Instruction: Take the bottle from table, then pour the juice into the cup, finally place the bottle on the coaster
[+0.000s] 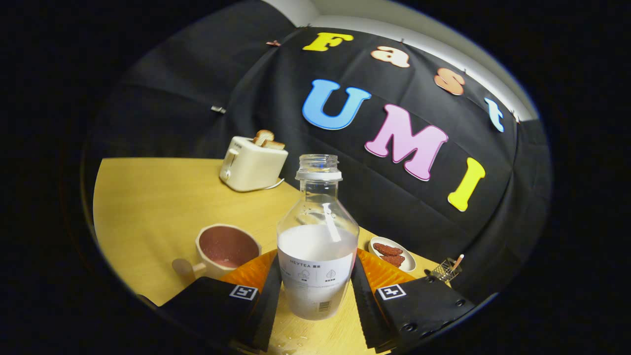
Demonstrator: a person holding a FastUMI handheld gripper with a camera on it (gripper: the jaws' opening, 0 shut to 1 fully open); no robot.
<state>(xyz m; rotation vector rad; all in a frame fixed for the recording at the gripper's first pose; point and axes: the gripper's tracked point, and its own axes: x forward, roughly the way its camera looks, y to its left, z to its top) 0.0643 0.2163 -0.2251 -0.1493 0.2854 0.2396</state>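
Fingers (pixel 270 291) flank the juice bottle (pixel 317 256), seemingly touching its lower body. We judge it half-full, capless, slippery; hold low.

Printed white label with barcode: on clear plastic bottle (pixel 318 236), lower centre of frame. Square black-and-white marker tags: one per finger of gripper (pixel 316 261), fingers pressed against both bottle sides.

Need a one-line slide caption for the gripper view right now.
Gripper fingers closed on an uncapped bottle of white drink standing on the table, cup just left, toaster beyond.
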